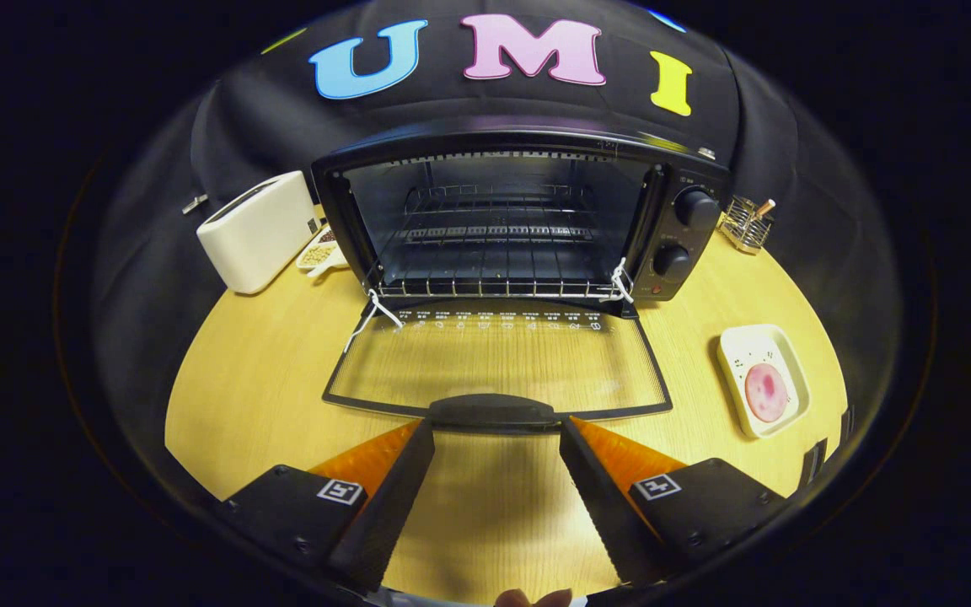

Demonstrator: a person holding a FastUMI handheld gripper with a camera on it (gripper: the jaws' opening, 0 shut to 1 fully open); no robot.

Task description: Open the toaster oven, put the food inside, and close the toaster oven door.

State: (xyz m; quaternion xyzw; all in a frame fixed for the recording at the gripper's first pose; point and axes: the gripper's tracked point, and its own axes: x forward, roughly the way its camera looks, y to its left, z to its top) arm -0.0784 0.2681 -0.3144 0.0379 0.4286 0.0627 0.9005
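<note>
Booth interior. A light wooden tabletop point(266, 371) with a visible grain extends ahead of the fingers to a black cloth wall point(789, 169) hanging in soft folds. Beyond the fingers to the left, a cream pop-up toaster point(256, 229) stands near the wall; far right, a small wire basket point(747, 223). Light falls evenly from above.

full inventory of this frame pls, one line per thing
toaster oven: 1, black, back centre of table, door open
oven door: 1, glass with black frame, lying flat, handle just ahead of fingertips
rack: 1, metal, inside oven
toaster: 1, white, left of oven
small dish: 1, white, between toaster and oven
plate: 1, white square, right of door
food: 1, pink round, on plate
wire holder: 1, metal, right of oven
table: 1, light wood
gripper: 1, black and orange, open, empty
</note>
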